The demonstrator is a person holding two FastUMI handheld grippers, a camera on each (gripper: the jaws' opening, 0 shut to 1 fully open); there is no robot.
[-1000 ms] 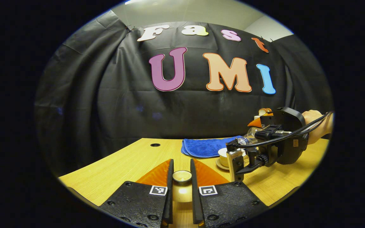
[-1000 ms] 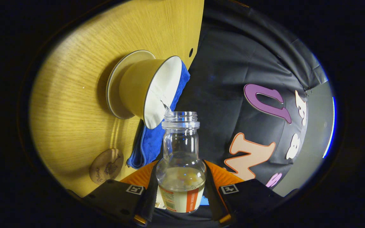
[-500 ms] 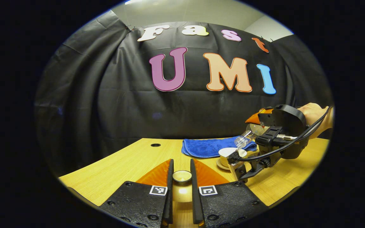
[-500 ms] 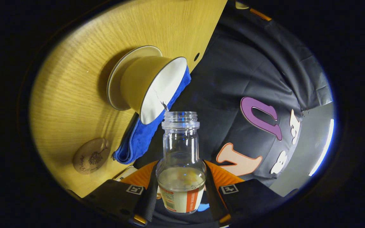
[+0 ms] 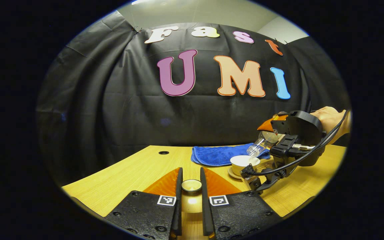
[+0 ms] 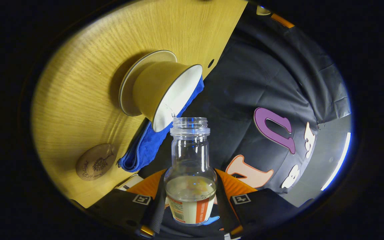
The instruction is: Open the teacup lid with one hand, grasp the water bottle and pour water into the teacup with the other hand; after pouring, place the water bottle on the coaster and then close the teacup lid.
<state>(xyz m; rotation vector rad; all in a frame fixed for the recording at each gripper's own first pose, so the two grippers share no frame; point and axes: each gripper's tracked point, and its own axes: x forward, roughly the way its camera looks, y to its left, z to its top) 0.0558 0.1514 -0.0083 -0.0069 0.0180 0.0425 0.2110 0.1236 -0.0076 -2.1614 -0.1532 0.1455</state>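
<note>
In the left gripper view my left gripper (image 5: 191,186) is shut on the teacup lid (image 5: 191,185), held low over the near table. At the right stands the uncovered teacup (image 5: 244,163) on its saucer (image 5: 232,172). The right gripper (image 5: 268,135), held by a hand (image 5: 330,116), tips the clear water bottle (image 5: 261,144) mouth-down over the cup. In the right gripper view my right gripper (image 6: 190,196) is shut on the water bottle (image 6: 190,166), whose open mouth is at the rim of the teacup (image 6: 165,91). The round wooden coaster (image 6: 96,162) lies on the table beside the cloth.
A folded blue cloth (image 5: 217,155) lies behind the teacup, near the table's back edge; it is seen also as the blue cloth (image 6: 147,150) in the right gripper view. The wooden table (image 5: 138,170) has a small cable hole (image 5: 163,152) at the back left.
The right gripper has risen and tilted further, bringing the bottle's mouth steeper over the teacup. My left gripper and the lid have stayed still.
</note>
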